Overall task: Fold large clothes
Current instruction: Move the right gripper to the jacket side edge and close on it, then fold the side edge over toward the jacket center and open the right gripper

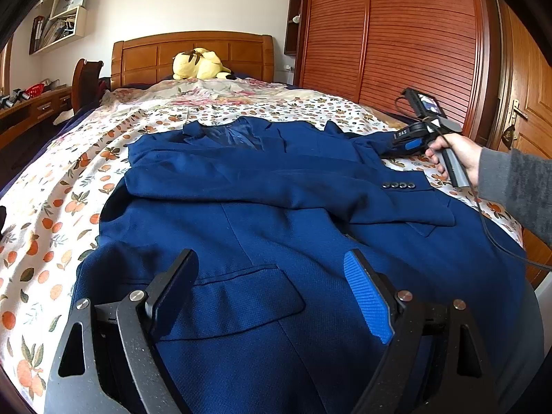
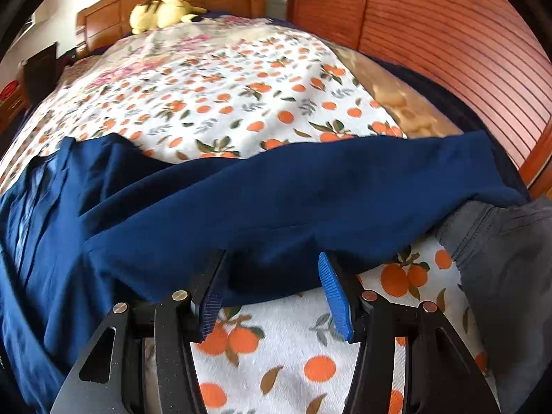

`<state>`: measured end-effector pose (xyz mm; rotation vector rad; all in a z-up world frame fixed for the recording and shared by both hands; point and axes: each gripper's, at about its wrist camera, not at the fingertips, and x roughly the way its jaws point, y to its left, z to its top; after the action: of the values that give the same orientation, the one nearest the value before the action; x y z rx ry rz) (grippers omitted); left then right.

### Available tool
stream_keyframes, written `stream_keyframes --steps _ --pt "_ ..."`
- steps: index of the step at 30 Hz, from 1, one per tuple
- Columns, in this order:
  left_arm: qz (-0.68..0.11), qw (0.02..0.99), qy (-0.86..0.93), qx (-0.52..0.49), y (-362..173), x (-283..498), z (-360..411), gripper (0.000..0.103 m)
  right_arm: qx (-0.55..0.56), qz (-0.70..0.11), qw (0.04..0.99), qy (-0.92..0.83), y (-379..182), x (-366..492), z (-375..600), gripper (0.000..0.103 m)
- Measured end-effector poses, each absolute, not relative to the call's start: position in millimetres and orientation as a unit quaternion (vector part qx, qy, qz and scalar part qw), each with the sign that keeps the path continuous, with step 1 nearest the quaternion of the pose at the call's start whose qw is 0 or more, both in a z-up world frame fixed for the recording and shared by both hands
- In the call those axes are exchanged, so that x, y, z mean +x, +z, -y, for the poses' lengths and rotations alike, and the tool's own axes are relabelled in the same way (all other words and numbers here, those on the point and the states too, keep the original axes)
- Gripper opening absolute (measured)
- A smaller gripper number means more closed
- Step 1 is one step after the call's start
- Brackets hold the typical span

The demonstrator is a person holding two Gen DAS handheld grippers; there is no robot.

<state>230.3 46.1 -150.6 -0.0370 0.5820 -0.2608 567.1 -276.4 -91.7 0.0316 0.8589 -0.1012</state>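
- From the left wrist view we see a blue jacket [image 1: 276,207] laid flat across the bed [image 1: 69,179], on an orange-print sheet [image 1: 51,207], collar toward the wooden headboard [image 1: 193,51].
- One sleeve [image 1: 293,186] lies folded across the jacket's chest, its cuff with four dark buttons [image 1: 396,185] pointing toward the right edge of the bed.
- Our left gripper [image 1: 272,296] hovers over the lower front of the jacket, above a flap pocket [image 1: 241,293]; its jaws stand wide apart and nothing is between the pads.
- In the same view our right hand [image 1: 455,158], in a grey sleeve [image 1: 517,186], holds the right gripper [image 1: 407,145] by its handle at the jacket's far right side, its tip down by the cloth near the shoulder.
- A yellow plush toy [image 1: 200,63] rests against the headboard, and a slatted wooden wardrobe [image 1: 396,34] stands beside the bed.
- From the right wrist view we see the right gripper [image 2: 272,293] just above the sheet [image 2: 276,345], jaws partly open, neither wide nor closed.
- A fold of the jacket [image 2: 276,200] dips into the gap between the pads, yet neither pad presses on it, so we hold nothing there.
- The jacket's blue cloth runs across the middle of this view, with the bare sheet beyond it and grey fabric [image 2: 500,258] at the right edge.
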Motion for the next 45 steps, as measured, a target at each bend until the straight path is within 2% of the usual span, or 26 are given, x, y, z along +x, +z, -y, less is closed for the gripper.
stream_keyframes --steps 4,9,11,14,21,22,24,25,26,28,37,45 --pt "-0.288 0.949 -0.130 -0.020 -151 230 -46 0.087 0.003 -0.449 0.890 -0.082 -101 585 281 0.056" --pt "-0.289 0.948 -0.132 -0.021 -151 232 -46 0.087 0.020 -0.470 0.878 -0.090 -107 591 290 0.062" --pt "-0.289 0.948 -0.132 -0.021 -151 232 -46 0.087 0.016 -0.471 0.877 -0.093 -108 591 292 0.070" --pt "-0.290 0.948 -0.131 -0.020 -152 233 -45 0.087 0.029 -0.476 0.874 -0.091 -112 591 299 0.077" --pt "-0.291 0.948 -0.131 -0.020 -152 233 -45 0.087 0.055 -0.456 0.885 -0.070 -113 593 311 0.077" --pt "-0.292 0.947 -0.130 -0.019 -153 234 -44 0.087 0.043 -0.452 0.888 -0.069 -112 594 309 0.071" --pt "-0.295 0.947 -0.129 -0.018 -154 235 -44 0.087 0.028 -0.445 0.893 -0.059 -111 592 304 0.052" --pt "-0.296 0.946 -0.129 -0.017 -154 235 -43 0.087 0.021 -0.446 0.893 -0.054 -110 591 301 0.033" --pt "-0.297 0.946 -0.129 -0.016 -154 235 -43 0.087 0.014 -0.449 0.892 -0.052 -110 591 298 0.020" --pt "-0.295 0.946 -0.130 -0.015 -154 234 -43 0.087 -0.007 -0.451 0.891 -0.048 -108 590 293 0.008" --pt "-0.292 0.947 -0.129 -0.016 -154 232 -45 0.087 -0.012 -0.378 0.926 0.006 -58 559 275 0.003" --pt "-0.292 0.948 -0.128 -0.015 -153 232 -45 0.087 -0.053 -0.328 0.931 0.152 -17 488 194 0.003"
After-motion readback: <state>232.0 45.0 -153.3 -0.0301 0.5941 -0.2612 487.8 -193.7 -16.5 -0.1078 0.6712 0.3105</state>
